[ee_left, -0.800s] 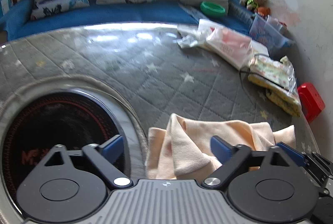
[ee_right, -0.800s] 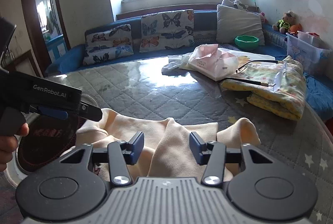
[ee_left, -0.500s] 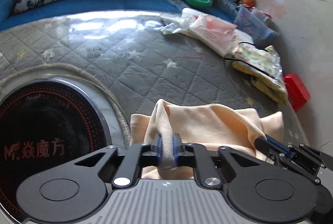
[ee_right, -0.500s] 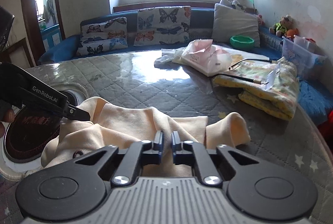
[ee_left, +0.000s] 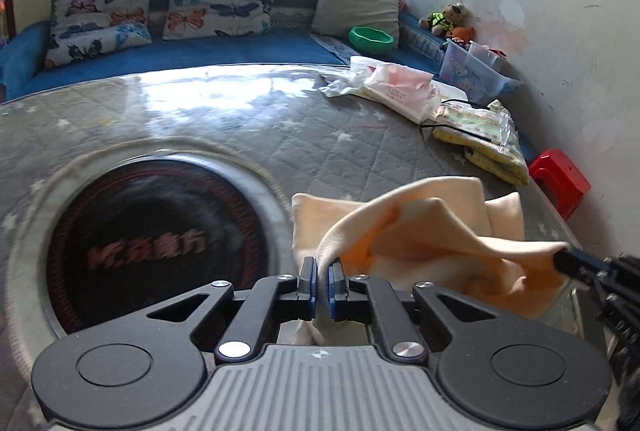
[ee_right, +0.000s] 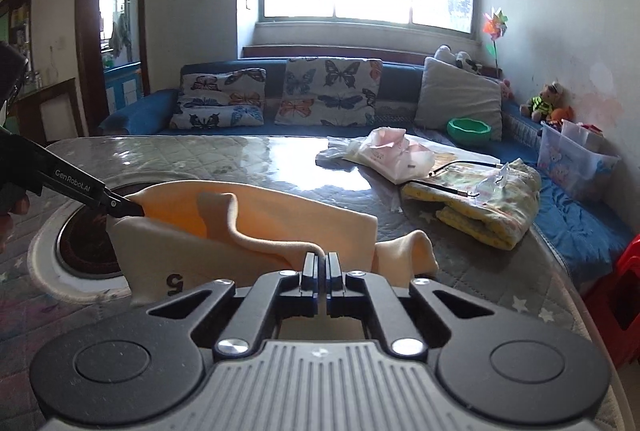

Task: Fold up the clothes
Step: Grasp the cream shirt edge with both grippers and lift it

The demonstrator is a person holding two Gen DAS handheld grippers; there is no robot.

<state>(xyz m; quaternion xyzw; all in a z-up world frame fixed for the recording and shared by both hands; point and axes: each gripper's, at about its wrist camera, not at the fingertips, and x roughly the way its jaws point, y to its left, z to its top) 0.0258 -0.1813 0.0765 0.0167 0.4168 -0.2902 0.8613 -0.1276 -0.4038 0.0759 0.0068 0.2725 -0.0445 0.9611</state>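
One soft peach cloth hangs just above the gray table, pinched by the left gripper and the right gripper. I think they are lifting it to spread it flat before folding. Far off, a clear box holds some small things I cannot make out.

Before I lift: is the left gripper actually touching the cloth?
Touching. In the left wrist view the left gripper is shut on a fold of the cloth, fabric pinched between both pads.
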